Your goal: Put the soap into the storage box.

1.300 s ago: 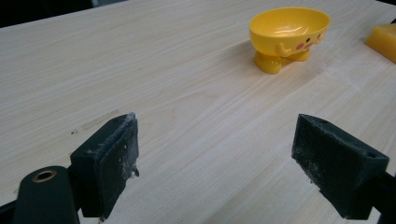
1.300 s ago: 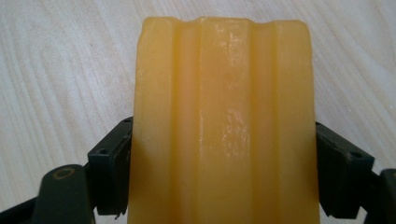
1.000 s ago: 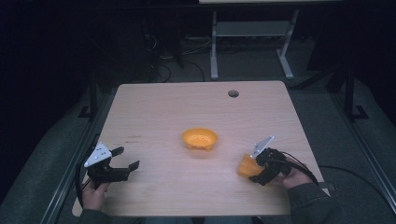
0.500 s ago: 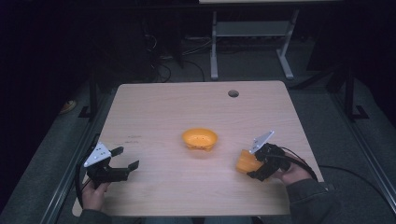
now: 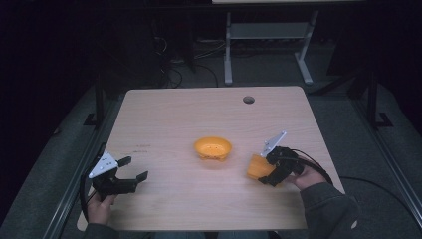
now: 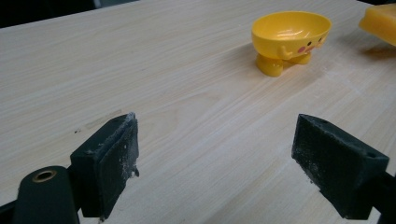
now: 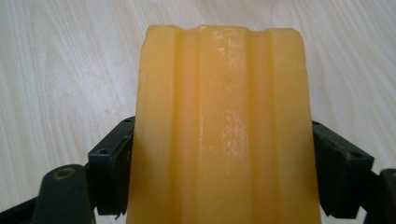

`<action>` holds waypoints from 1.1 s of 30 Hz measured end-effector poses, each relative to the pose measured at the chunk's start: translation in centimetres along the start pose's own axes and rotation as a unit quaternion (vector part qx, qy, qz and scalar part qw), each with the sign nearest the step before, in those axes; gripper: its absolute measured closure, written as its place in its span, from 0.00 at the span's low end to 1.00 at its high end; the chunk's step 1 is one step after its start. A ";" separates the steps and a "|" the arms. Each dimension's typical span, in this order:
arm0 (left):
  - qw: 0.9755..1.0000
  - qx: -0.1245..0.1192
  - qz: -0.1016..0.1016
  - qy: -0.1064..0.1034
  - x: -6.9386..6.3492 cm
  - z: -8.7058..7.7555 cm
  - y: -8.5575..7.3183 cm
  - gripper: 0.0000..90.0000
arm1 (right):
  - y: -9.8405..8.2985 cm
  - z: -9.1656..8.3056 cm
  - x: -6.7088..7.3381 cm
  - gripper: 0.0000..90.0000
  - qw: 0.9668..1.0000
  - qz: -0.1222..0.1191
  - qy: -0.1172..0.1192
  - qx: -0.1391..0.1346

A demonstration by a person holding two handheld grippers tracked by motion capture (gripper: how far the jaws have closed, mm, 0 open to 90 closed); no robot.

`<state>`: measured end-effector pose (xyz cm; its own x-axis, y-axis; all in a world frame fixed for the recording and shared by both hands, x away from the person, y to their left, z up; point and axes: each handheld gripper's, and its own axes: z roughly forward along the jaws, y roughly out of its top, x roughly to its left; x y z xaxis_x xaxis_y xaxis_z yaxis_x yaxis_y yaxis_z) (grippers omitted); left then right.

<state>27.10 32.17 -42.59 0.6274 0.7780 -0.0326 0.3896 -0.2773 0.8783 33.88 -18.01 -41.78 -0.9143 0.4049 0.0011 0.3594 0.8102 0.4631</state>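
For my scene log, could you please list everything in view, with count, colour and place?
bowl: 1, yellow-orange, footed, painted face, upright at table centre.
ridged block: 1, orange, clamped in right gripper, right of bowl.
table: 1, pale wood, round hole near its far right edge.
metal frame: 1, grey, on floor beyond table.
cables: several, dark, on floor behind table.
left gripper: 1, black, near-left of table, fingers wide apart.
right gripper: 1, black, near-right, closed on block.
hands: 2, at the near table edge.
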 end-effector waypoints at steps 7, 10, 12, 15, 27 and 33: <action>1.000 0.000 -0.001 0.000 0.0 0.0 0.0 0.16 | 1.2 -0.2 -0.5 0.23 1.000 -0.007 0.005 -0.008; 1.000 0.001 -0.001 -0.001 0.0 0.0 0.0 0.16 | 1.7 -0.3 -0.7 0.23 1.000 -0.010 0.006 -0.009; 1.000 0.001 -0.002 -0.001 0.0 0.0 0.0 0.16 | 2.0 -0.3 -0.8 0.23 1.000 -0.014 0.006 -0.008; 1.000 0.002 -0.001 -0.001 0.1 0.0 0.0 0.16 | 2.5 -0.3 -0.8 0.23 1.000 -0.019 0.011 -0.010; 1.000 0.002 -0.003 0.000 0.2 0.0 0.0 0.16 | 4.1 -0.1 -1.2 0.23 0.999 -0.031 0.015 -0.015; 1.000 0.001 -0.004 0.000 0.2 0.0 0.0 0.16 | 4.9 -0.1 -1.4 0.23 0.999 -0.034 0.017 -0.021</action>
<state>27.16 32.34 -42.60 0.6242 0.7803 -0.0386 0.3957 -0.2732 0.8768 36.88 -14.68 -39.44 -0.9423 0.3347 -0.0019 0.2889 0.8162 0.5004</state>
